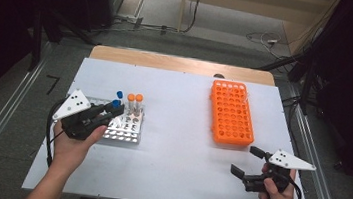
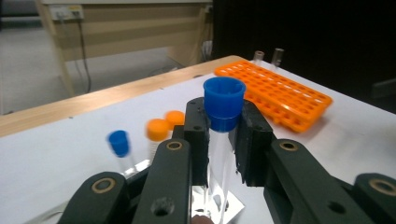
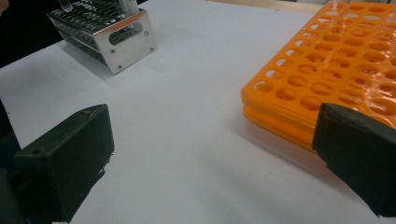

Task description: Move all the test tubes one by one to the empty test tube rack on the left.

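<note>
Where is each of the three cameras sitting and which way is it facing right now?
High view: above the person's side, looking forward and down on the white table; both forearms and hands show.
Left gripper view: rides the left gripper, facing the orange plastic tube rack; its black jaws clamp a clear blue-capped tube.
Right gripper view: rides the open right gripper, facing the silver metal tube rack.
Shared: all three show the orange rack.
</note>
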The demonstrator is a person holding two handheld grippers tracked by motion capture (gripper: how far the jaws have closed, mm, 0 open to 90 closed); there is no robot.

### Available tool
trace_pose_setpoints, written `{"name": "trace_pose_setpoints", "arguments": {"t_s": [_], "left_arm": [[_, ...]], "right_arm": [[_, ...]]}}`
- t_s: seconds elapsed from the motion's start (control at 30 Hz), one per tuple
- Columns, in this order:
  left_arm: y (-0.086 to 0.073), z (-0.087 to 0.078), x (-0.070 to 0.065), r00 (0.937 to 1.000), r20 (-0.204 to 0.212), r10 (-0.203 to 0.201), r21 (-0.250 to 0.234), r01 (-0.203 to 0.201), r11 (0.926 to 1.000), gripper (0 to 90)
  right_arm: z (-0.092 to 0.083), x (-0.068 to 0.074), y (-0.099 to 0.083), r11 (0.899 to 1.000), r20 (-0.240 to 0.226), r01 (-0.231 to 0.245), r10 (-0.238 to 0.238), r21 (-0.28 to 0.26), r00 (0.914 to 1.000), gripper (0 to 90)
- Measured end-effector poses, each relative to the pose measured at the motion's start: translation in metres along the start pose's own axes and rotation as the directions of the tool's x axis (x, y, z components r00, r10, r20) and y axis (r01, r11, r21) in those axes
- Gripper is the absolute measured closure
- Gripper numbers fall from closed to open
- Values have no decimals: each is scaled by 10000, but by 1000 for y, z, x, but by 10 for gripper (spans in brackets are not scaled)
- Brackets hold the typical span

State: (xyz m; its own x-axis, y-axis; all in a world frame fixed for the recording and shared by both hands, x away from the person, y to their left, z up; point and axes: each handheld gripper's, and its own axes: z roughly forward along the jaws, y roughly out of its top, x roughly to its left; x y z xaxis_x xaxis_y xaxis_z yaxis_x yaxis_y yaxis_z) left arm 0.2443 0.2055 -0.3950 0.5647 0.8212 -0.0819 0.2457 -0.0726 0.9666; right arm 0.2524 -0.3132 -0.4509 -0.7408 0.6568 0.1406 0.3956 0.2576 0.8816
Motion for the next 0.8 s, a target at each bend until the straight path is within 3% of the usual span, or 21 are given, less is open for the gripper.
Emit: {"name": "trace_pose_setpoints", "arguments": {"t_s": [0.2, 0.43, 0.8], "left_arm": [[3, 5, 22, 9975, -662, -240, -69, 236, 9997, 769], [3, 17, 44, 9899, -1120, -868, -141, 857, 9962, 769], [-4, 40, 58, 9772, -1770, -1170, -127, 1166, 9931, 769]], "right_arm": [[-11, -12, -6, 9997, 359, -231, 234, -90, 9991, 0], [-14, -19, -7, 9991, 498, -360, 370, -202, 9981, 0], [-15, -20, -8, 9992, 554, -334, 344, -199, 9979, 0]]}}
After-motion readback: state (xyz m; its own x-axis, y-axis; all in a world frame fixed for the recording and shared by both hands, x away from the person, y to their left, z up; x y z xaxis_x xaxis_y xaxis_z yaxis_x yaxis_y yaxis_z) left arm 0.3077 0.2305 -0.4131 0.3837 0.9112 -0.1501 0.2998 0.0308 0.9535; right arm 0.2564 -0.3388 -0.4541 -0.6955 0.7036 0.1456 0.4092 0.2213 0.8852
